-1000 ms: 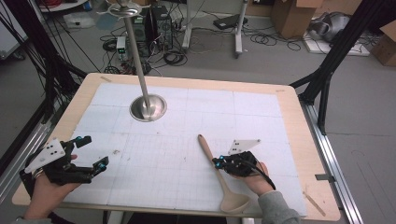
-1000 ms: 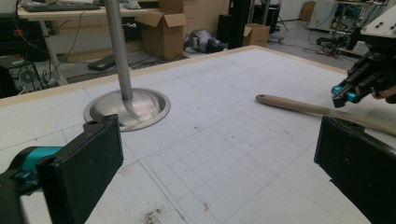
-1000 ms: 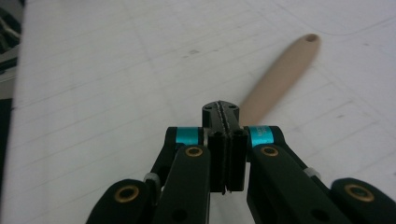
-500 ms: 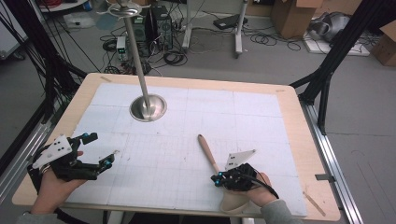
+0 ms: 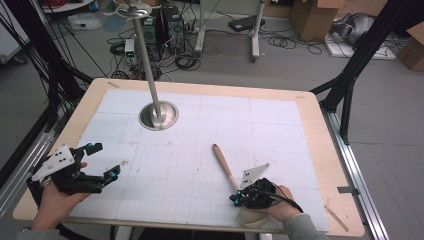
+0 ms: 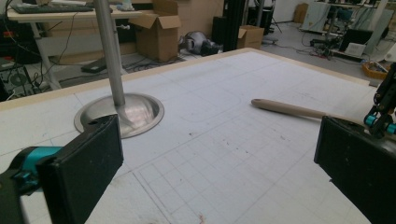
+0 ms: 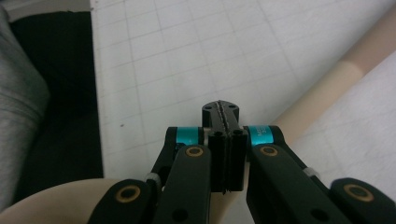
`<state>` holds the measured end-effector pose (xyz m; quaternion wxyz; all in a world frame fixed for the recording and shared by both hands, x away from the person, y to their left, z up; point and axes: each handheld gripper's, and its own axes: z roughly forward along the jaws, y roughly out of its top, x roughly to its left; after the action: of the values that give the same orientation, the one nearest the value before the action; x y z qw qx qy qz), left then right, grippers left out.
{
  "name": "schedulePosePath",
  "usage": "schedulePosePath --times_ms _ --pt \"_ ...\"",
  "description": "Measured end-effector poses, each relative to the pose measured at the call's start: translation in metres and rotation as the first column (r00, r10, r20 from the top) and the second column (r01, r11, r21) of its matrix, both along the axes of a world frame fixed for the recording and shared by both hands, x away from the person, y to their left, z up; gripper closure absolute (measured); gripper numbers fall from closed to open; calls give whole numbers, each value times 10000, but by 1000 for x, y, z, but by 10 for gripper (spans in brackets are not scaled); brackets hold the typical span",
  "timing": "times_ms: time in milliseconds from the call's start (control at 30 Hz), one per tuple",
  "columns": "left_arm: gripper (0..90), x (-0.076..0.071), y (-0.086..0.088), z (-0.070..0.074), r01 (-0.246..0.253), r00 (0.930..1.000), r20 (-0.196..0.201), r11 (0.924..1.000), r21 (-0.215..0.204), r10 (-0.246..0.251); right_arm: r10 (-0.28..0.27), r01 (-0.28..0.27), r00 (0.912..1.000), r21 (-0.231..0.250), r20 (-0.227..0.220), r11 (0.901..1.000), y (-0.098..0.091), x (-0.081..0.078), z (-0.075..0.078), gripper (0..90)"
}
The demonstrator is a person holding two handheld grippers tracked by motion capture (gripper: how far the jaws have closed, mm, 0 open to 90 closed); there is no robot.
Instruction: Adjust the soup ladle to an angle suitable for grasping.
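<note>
Down at the near right of the tabletop (image 5: pixel 310 125), the right tool (image 5: pixel 239 198) hovers over the wooden spoon (image 5: pixel 224 165), right where the handle runs into the bowl end. Its own camera gives the clear answer: the two black jaws are pressed flat together with nothing between them, and the pale handle (image 7: pixel 327 88) passes just beside them, not in the grip. So that is a closed, empty tool sitting above the spoon, whose bowl is mostly hidden under the hand at the near edge.

Over on the left, the left tool (image 5: pixel 102 161) is held low above the white gridded mat, jaws spread wide, holding nothing. From its view, the spoon's handle (image 6: pixel 289 109) lies across the mat, tip pointing toward the middle, well apart from this tool.

Judging by this, the step in hand looks like the approach to a pick-up of the spoon. The next move would call for the right tool to open, straddle the handle squarely and come down on it before closing; a closed tool will only nudge the thing.

As for containers, the shallow steel dish (image 5: pixel 158 115) at the foot of the metal pole (image 5: pixel 145 55) looks empty, holding only the pole.
</note>
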<state>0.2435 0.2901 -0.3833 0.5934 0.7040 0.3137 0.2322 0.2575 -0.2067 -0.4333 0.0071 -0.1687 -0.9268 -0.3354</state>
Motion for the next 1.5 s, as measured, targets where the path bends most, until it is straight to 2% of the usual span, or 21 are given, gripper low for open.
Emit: schedulePosePath --times_ms 100,167,367,400,500,567,867,1400,1500 --pt "18 0 1 0 -23 10000 -7 10000 3 23 110 -108 9994 45 -315 9999 -2 -2 0 900" --pt "17 -1 1 0 -54 10000 15 10000 -15 54 67 -71 9988 -87 -485 9999 -1 -3 1 900" --pt "17 -1 1 0 -55 10000 8 10000 20 55 139 -148 9986 -172 -512 9997 -1 -2 2 900" --pt "17 -2 2 0 -62 10000 7 10000 -2 62 199 -210 9990 -296 -390 9993 -1 -3 2 900" --pt "17 -2 3 0 -92 10000 8 10000 -3 92 201 -221 9990 -495 -405 9985 0 -3 3 900" --pt "18 -3 4 0 -111 9999 3 9999 -27 111 359 -374 9991 -740 -209 9966 1 -3 5 900" --pt "18 -4 6 1 -161 9999 21 9999 -16 161 446 -436 9990 -1126 71 9927 -4 -2 7 900" --pt "17 -4 5 1 -160 9999 0 9999 -16 160 152 -117 9996 -1326 256 9911 -26 0 9 900" --pt "17 -4 5 0 -156 9999 6 9999 -25 156 231 -178 9991 -1452 350 9892 -29 1 9 900"
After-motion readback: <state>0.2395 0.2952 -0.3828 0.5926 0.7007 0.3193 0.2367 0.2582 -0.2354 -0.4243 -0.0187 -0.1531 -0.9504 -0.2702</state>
